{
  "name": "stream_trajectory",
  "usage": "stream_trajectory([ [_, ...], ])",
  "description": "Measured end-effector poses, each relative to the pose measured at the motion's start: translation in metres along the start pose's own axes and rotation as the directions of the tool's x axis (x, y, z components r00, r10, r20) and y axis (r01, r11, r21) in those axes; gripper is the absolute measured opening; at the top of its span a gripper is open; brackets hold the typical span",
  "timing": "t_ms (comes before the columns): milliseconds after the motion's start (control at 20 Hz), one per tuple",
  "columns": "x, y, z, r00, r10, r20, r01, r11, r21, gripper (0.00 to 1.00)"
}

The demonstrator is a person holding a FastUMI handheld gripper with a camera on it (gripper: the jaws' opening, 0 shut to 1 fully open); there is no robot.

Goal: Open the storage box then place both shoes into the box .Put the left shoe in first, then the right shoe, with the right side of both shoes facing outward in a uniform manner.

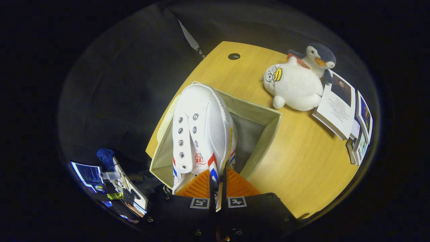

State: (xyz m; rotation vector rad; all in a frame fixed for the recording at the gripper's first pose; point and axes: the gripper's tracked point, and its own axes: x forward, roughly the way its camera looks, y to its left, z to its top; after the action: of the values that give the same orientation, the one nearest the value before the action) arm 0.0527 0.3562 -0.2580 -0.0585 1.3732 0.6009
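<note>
We hold the white shoe (201, 131) hanging over the open storage box (265, 134) on the desk (302, 161), its long axis running straight ahead, toe away; our jaws are clenched on its heel-side wall, box opening just beneath.

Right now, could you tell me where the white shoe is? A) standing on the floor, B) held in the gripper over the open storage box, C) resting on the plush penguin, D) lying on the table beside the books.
B: the gripper is shut on the white shoe's side wall, holding it over the open storage box.
</note>
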Motion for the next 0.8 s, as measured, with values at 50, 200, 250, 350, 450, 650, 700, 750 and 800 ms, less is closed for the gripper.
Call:
stream_trajectory([
  [50,0.003,0.002,-0.001,1.0,-0.002,-0.006,0.002,1.0,-0.008,0.05],
  [200,-0.005,0.032,0.007,0.997,0.071,0.013,-0.07,0.997,-0.043,0.3],
  [250,-0.007,0.034,0.011,0.997,0.076,0.032,-0.075,0.996,-0.043,0.62],
  [350,-0.011,0.031,0.019,0.995,0.071,0.07,-0.068,0.997,-0.047,0.95],
  [450,-0.024,0.029,0.024,0.993,0.073,0.094,-0.069,0.997,-0.044,0.95],
  [650,-0.054,0.013,0.026,0.984,0.064,0.167,-0.059,0.998,-0.032,0.95],
  [700,-0.063,0.003,0.028,0.976,0.042,0.214,-0.038,0.999,-0.026,0.95],
  [750,-0.072,-0.01,0.031,0.961,0.002,0.276,0.004,1.0,-0.022,0.96],
  [800,-0.083,-0.018,0.035,0.939,-0.043,0.341,0.055,0.998,-0.025,0.99],
])
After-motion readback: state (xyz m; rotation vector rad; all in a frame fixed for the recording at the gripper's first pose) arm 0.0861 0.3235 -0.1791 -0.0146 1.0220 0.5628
